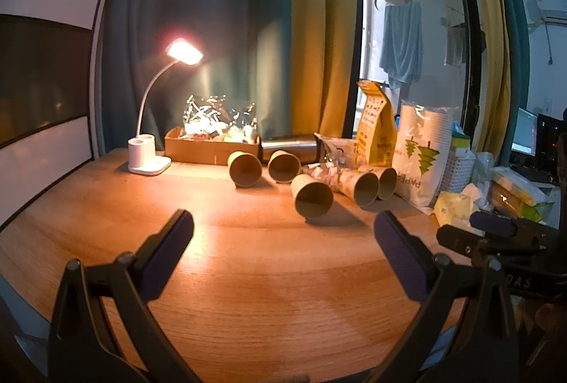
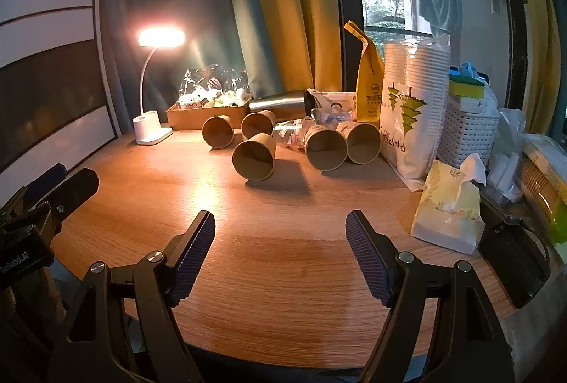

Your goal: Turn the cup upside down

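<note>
Both claws, left claw (image 1: 283, 223) and right claw (image 2: 280, 223), gape above table (image 2: 283, 269)

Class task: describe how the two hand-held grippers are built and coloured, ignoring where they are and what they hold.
Both the left gripper and the right gripper have black angular frames with round silver bolts at the joints. Their fingers carry dark blue ribbed pads. White lettering, partly cut off, marks the black body of each. No sleeves or cables are clearly visible.
</note>
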`<state>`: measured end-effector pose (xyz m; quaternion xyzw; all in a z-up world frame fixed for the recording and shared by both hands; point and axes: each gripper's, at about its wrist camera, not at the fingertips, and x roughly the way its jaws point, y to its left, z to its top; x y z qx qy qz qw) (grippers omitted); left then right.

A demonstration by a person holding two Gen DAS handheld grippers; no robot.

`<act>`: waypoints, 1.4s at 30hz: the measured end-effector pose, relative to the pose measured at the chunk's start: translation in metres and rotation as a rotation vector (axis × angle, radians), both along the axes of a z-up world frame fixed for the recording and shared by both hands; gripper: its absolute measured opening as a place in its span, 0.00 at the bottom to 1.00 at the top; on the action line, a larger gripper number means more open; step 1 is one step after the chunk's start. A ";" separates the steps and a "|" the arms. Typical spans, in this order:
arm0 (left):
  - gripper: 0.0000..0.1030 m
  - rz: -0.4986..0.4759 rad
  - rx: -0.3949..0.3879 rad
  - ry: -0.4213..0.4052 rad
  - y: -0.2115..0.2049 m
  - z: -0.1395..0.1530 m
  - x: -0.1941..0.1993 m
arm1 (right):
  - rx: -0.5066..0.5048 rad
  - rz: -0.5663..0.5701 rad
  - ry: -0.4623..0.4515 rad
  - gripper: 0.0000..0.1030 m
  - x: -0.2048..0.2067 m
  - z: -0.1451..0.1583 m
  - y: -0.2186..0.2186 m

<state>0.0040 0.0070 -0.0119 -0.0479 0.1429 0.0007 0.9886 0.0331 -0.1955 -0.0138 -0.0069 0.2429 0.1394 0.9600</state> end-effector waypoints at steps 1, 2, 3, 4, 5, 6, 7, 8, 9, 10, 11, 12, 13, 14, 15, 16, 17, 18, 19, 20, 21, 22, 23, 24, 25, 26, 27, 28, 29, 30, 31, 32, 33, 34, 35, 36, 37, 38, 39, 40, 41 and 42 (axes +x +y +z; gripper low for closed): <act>1.00 -0.002 0.001 0.000 0.000 0.000 0.000 | 0.000 0.000 -0.001 0.77 0.000 0.000 0.000; 1.00 -0.003 0.001 -0.001 -0.001 -0.001 -0.001 | 0.000 0.000 -0.001 0.77 -0.001 0.000 0.000; 1.00 -0.004 0.002 -0.002 -0.001 -0.001 -0.001 | 0.001 0.001 0.001 0.77 0.000 0.000 0.000; 1.00 -0.004 0.003 -0.001 -0.001 0.000 -0.001 | 0.000 0.001 0.002 0.77 0.000 0.000 0.000; 1.00 -0.004 0.002 -0.001 -0.001 0.000 -0.001 | 0.000 0.001 0.002 0.77 0.000 0.001 0.000; 1.00 -0.002 0.000 -0.001 -0.001 0.000 -0.001 | 0.001 0.001 0.001 0.77 0.000 0.001 0.000; 1.00 -0.003 0.000 -0.001 -0.001 0.000 -0.001 | 0.001 0.000 0.001 0.77 0.000 0.001 0.000; 1.00 -0.002 -0.001 0.000 -0.002 0.000 -0.001 | 0.000 0.000 0.002 0.77 0.000 0.001 0.000; 1.00 -0.002 -0.002 0.000 -0.002 0.000 -0.001 | 0.000 0.000 0.001 0.77 0.000 0.001 0.000; 1.00 -0.002 -0.003 0.002 -0.001 0.000 -0.001 | 0.000 0.000 0.002 0.77 0.000 0.001 0.000; 1.00 -0.002 -0.003 0.001 -0.001 0.000 -0.001 | 0.000 0.000 0.003 0.77 0.000 0.001 0.000; 1.00 -0.003 -0.003 0.001 -0.002 0.000 -0.001 | 0.000 0.000 0.003 0.77 0.000 0.001 0.000; 1.00 -0.003 -0.003 0.002 -0.001 0.000 -0.001 | 0.000 0.001 0.004 0.77 0.000 0.001 0.000; 1.00 -0.002 -0.003 0.002 -0.001 0.000 -0.001 | 0.000 0.001 0.005 0.77 0.000 0.001 0.000; 1.00 -0.001 -0.004 0.002 -0.001 0.000 -0.001 | -0.001 0.002 0.006 0.77 0.000 0.002 0.000; 1.00 0.000 -0.004 0.002 -0.001 0.000 -0.001 | 0.000 0.002 0.007 0.77 0.000 0.002 0.001; 1.00 0.000 -0.005 0.003 -0.001 -0.001 -0.001 | 0.001 0.002 0.006 0.77 0.000 0.003 0.001; 1.00 0.000 -0.005 0.004 0.000 -0.001 0.000 | 0.000 0.002 0.006 0.77 0.000 0.002 0.001; 1.00 0.001 -0.006 0.005 0.000 -0.001 -0.001 | 0.000 0.002 0.006 0.77 0.000 0.003 0.001; 1.00 0.002 -0.006 0.005 -0.001 -0.002 -0.001 | 0.001 0.002 0.007 0.77 0.000 0.002 0.001; 1.00 0.003 -0.007 0.006 0.000 -0.002 0.000 | 0.001 0.003 0.008 0.77 0.001 0.002 0.001; 1.00 0.003 -0.007 0.006 0.000 -0.002 0.000 | 0.000 0.003 0.009 0.77 0.001 0.002 0.001; 1.00 0.002 -0.007 0.007 0.000 -0.001 0.000 | 0.000 0.003 0.010 0.77 0.001 0.002 0.001; 1.00 0.002 -0.007 0.007 0.000 -0.002 0.000 | 0.001 0.003 0.009 0.77 0.001 0.002 0.001; 1.00 0.003 -0.009 0.008 0.001 -0.002 0.000 | 0.001 0.003 0.009 0.77 0.001 0.003 0.002; 1.00 0.003 -0.010 0.009 0.002 -0.002 0.001 | 0.000 0.003 0.010 0.77 0.001 0.002 0.002; 1.00 0.004 -0.011 0.010 0.003 -0.002 0.001 | 0.000 0.004 0.008 0.77 0.001 0.002 0.001; 1.00 0.004 -0.012 0.011 0.003 -0.002 0.001 | -0.001 0.004 0.006 0.77 0.001 0.002 0.002; 1.00 0.004 -0.012 0.011 0.003 -0.002 0.001 | -0.001 0.005 0.006 0.77 0.001 0.002 0.002; 1.00 0.004 -0.012 0.011 0.003 -0.003 0.001 | -0.001 0.005 0.006 0.77 0.001 0.002 0.002; 1.00 0.003 -0.012 0.011 0.003 -0.002 0.001 | -0.001 0.005 0.007 0.77 0.001 0.002 0.002; 1.00 0.004 -0.012 0.010 0.004 -0.002 0.001 | -0.002 0.005 0.006 0.77 0.001 0.002 0.002; 1.00 0.004 -0.012 0.010 0.004 -0.002 0.001 | -0.002 0.005 0.006 0.77 0.001 0.002 0.002; 1.00 0.004 -0.012 0.011 0.003 -0.002 0.002 | -0.002 0.005 0.005 0.77 0.001 0.002 0.002; 1.00 0.004 -0.012 0.011 0.004 -0.002 0.001 | -0.001 0.005 0.005 0.77 0.001 0.002 0.002; 1.00 0.004 -0.012 0.011 0.003 -0.002 0.001 | -0.001 0.005 0.005 0.77 0.001 0.002 0.002; 1.00 0.004 -0.012 0.010 0.004 -0.002 0.002 | -0.001 0.005 0.005 0.77 0.001 0.002 0.002; 1.00 0.004 -0.012 0.011 0.004 -0.002 0.002 | -0.001 0.005 0.006 0.77 0.001 0.002 0.002; 1.00 0.004 -0.012 0.011 0.004 -0.002 0.002 | -0.001 0.005 0.006 0.77 0.001 0.003 0.002; 1.00 0.003 -0.013 0.011 0.004 -0.002 0.002 | -0.001 0.005 0.006 0.77 0.001 0.003 0.002; 1.00 0.004 -0.012 0.011 0.004 -0.002 0.002 | -0.001 0.004 0.006 0.77 0.001 0.003 0.002; 1.00 0.004 -0.012 0.012 0.004 -0.002 0.002 | -0.001 0.005 0.005 0.77 0.001 0.003 0.002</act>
